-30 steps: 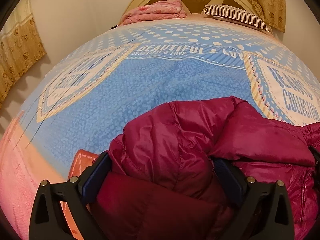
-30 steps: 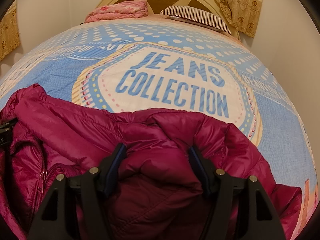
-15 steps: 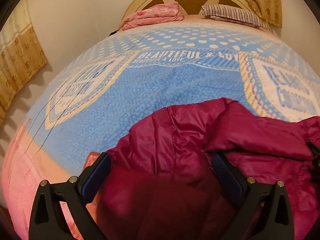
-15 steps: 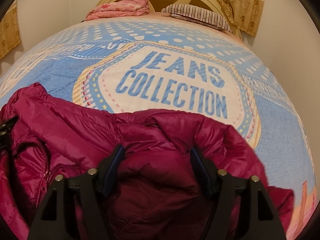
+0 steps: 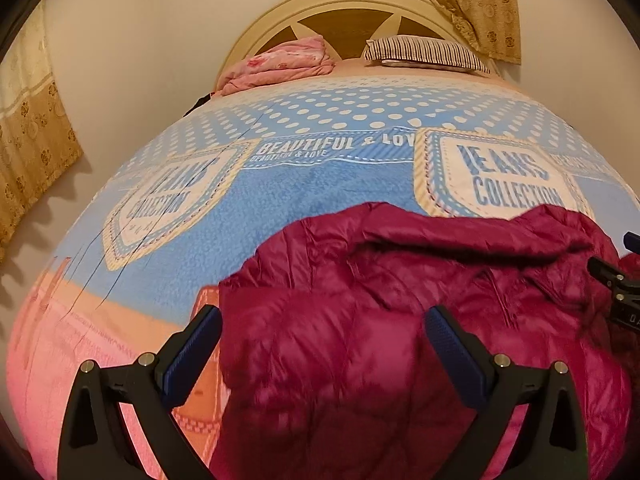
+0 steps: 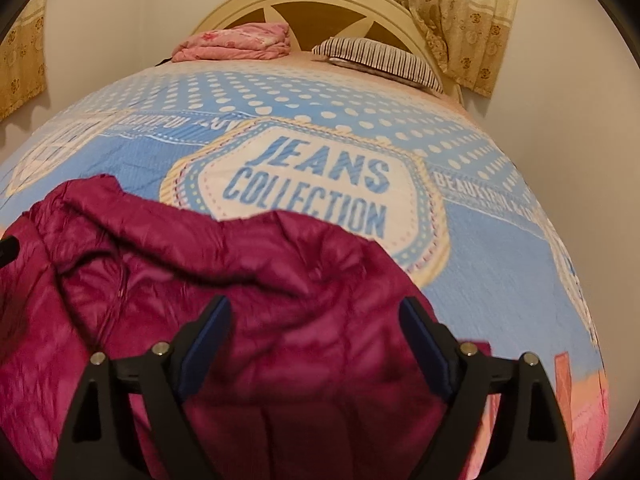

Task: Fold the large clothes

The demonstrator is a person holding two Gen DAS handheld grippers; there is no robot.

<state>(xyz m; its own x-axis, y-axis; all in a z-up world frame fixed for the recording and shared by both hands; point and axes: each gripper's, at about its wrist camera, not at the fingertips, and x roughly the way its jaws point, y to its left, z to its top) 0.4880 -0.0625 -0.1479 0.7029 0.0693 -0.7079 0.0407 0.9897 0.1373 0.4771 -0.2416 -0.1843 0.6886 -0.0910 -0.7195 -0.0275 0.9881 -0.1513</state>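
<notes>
Both the left gripper and the right gripper, its jaws just widened, stood apart above the released jacket, so the next fold likely needed a fresh grip.

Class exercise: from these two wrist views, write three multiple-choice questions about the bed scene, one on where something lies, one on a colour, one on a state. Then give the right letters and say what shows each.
1. Where does the striped pillow lie?
A. at the headboard
B. on the jacket
C. on the floor

2. What colour is the jacket?
A. grey
B. dark magenta
C. green

3. How does the right gripper stand?
A. open, nothing pinched
B. shut on the pillow
C. shut on the curtain

Answers:
1 A, the pillow sits at the far end of the bed beside the pink bedding, under the headboard.
2 B, both views show magenta quilted fabric.
3 A, its jaws have just been opening and stand apart, with the jacket lying loose below them.
</notes>
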